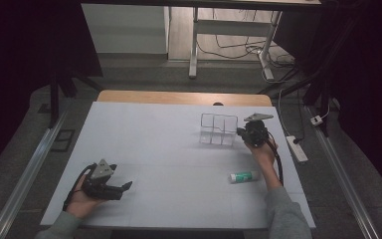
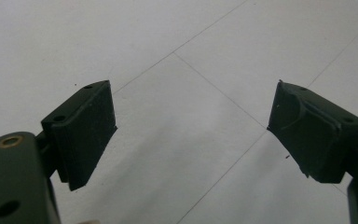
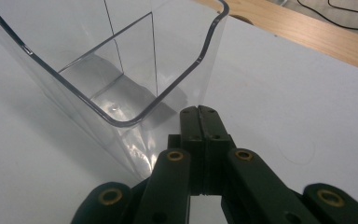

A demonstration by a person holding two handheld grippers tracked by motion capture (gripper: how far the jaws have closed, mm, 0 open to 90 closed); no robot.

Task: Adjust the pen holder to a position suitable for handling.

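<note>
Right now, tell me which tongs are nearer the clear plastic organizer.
Right. The right tongs, shut, sit against the clear plastic organizer's right wall. The left tongs hover open at the table's near left, far from it.

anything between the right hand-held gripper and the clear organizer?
Nothing visible. The right hand-held gripper, jaws shut, sits right beside the clear organizer wall, with bare white table around it. Whether they touch, I cannot tell.

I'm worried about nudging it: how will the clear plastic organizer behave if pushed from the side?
The clear plastic organizer looks thin-walled and empty, so probably light; it would likely slide on the smooth white table. Its tall walls suggest a high push may tip it. The shut right hand-held gripper sits beside its corner.
</note>
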